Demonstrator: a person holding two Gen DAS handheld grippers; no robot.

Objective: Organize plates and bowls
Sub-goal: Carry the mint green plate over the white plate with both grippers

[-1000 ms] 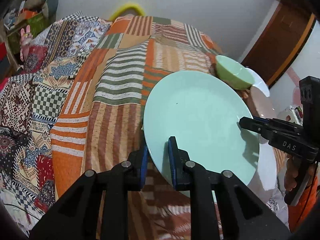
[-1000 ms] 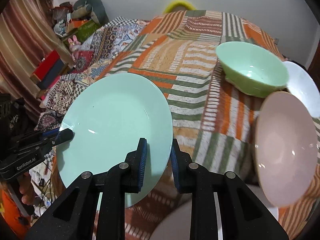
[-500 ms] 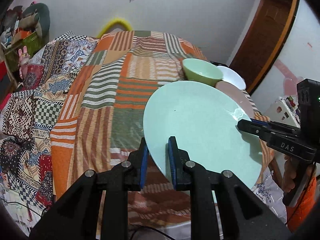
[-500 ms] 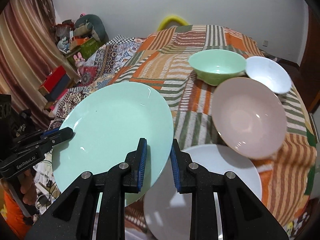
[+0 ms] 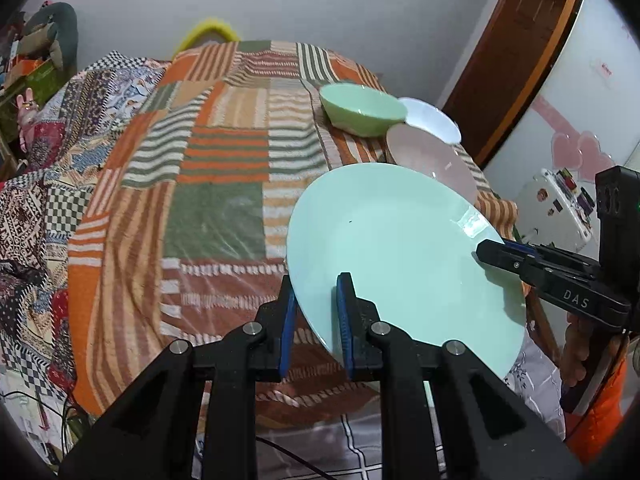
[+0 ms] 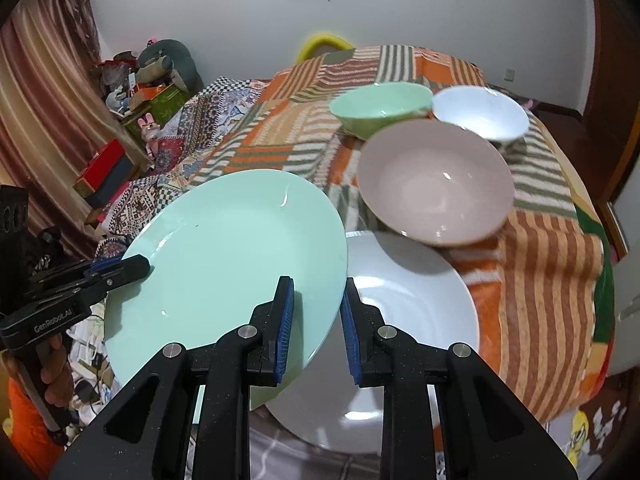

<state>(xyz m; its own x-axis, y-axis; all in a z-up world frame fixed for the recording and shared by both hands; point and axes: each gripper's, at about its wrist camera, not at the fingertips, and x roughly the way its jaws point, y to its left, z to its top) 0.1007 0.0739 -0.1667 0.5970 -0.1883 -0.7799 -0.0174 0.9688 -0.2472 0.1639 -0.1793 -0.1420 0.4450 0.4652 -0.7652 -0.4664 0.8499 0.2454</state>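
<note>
Centrally, a mint-green plate [image 5: 404,256] is carried between both grippers, tilted and lifted clear of the patchwork striped cloth [image 5: 208,184] that covers the desk. Left gripper [image 5: 316,320]: its blue-padded fingers [image 5: 345,320] are pinched onto the plate's near rim, one pad above and one below. Right gripper [image 6: 316,328]: likewise pressed together on the opposite edge of the same plate, the rim passing between its blue pads [image 6: 285,332]. Each wrist view shows the other gripper at the plate's far side; in the left wrist view the right one enters from the right edge, with a hand [image 5: 580,352] around its handle.

Beneath and just beside the mint-green plate in the right wrist view lies a white plate [image 6: 412,312] at the near edge of the desk; whether the two plates touch cannot be told, since the upper one hides the overlap. Beyond the white plate sits a pink bowl [image 6: 436,188], its rim overlapping the plate's far edge in this view. Farther back stand a green bowl [image 6: 380,108] and a white bowl [image 6: 480,112], side by side and close together. A yellow curved object [image 5: 206,32] shows behind the far end of the desk, and a patterned quilt [image 5: 36,184] spreads to the left.
</note>
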